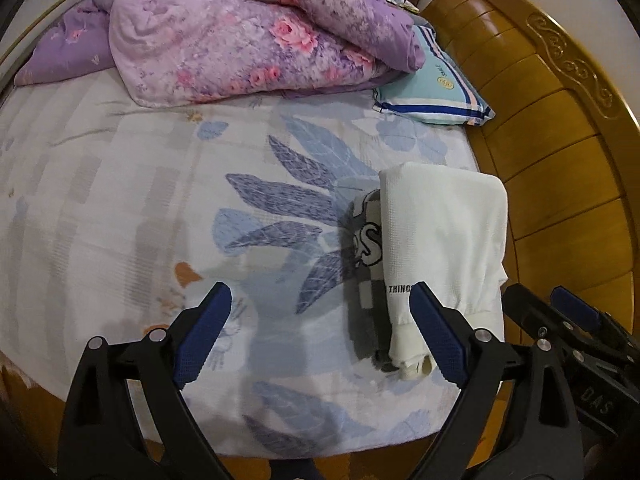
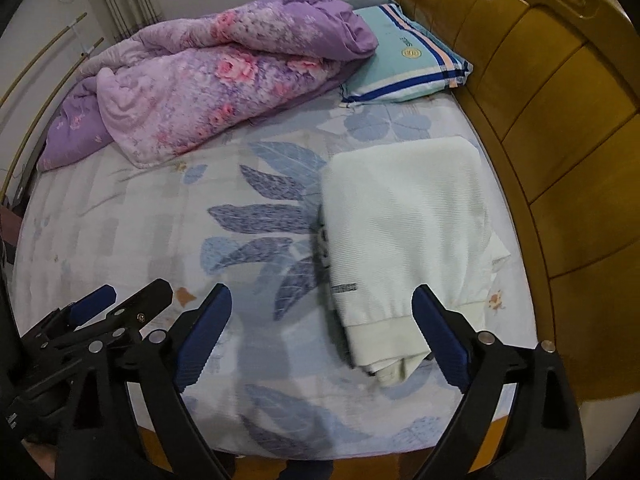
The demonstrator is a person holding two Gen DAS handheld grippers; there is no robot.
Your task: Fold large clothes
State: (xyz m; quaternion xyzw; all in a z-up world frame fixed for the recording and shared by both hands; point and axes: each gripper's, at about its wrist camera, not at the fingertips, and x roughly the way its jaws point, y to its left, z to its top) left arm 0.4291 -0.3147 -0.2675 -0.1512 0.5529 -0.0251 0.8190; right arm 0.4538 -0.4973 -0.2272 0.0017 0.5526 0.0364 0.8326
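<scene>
A folded white knit garment (image 1: 440, 240) lies on the bed near the headboard; it also shows in the right wrist view (image 2: 404, 232). Under its left side a grey checked fabric with large letters (image 1: 366, 248) sticks out. My left gripper (image 1: 322, 292) is open and empty above the sheet, its right finger over the garment's cuff end. My right gripper (image 2: 322, 292) is open and empty, its right finger by the garment's ribbed hem. Each gripper shows at the edge of the other's view, the right one (image 1: 560, 312) and the left one (image 2: 120, 300).
The bed has a pale sheet with blue leaf print (image 1: 200, 200). A crumpled purple floral quilt (image 1: 240, 40) lies at the far side, a teal striped pillow (image 1: 436, 88) beside it. The wooden headboard (image 1: 560, 140) runs along the right. The bed's near edge is just below the grippers.
</scene>
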